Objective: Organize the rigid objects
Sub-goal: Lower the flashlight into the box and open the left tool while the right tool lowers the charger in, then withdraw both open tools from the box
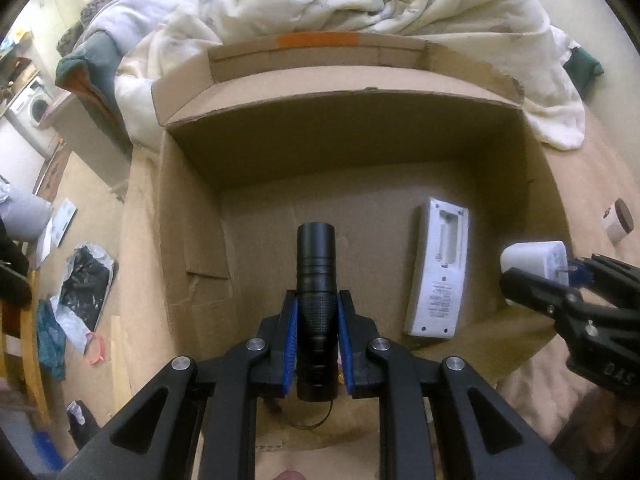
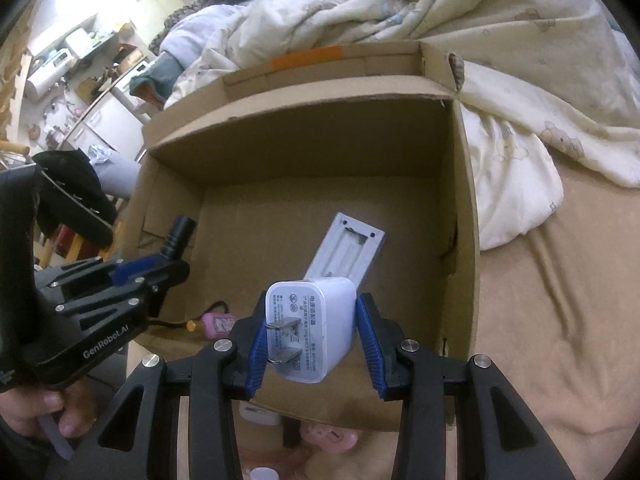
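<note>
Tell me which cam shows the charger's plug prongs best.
Right wrist. The white charger sits between the right gripper pads with both prongs and the label facing the lens. Left wrist shows only the charger's body at the frame edge, prongs mostly hidden.

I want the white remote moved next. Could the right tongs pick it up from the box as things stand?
Probably not yet. The right tongs are shut on the white charger, so they must drop it first. Otherwise the remote lies uncovered on the cardboard box floor, below them.

Dim, warm indoor light; soft focus, strong fisheye bending, dark corners.
</note>
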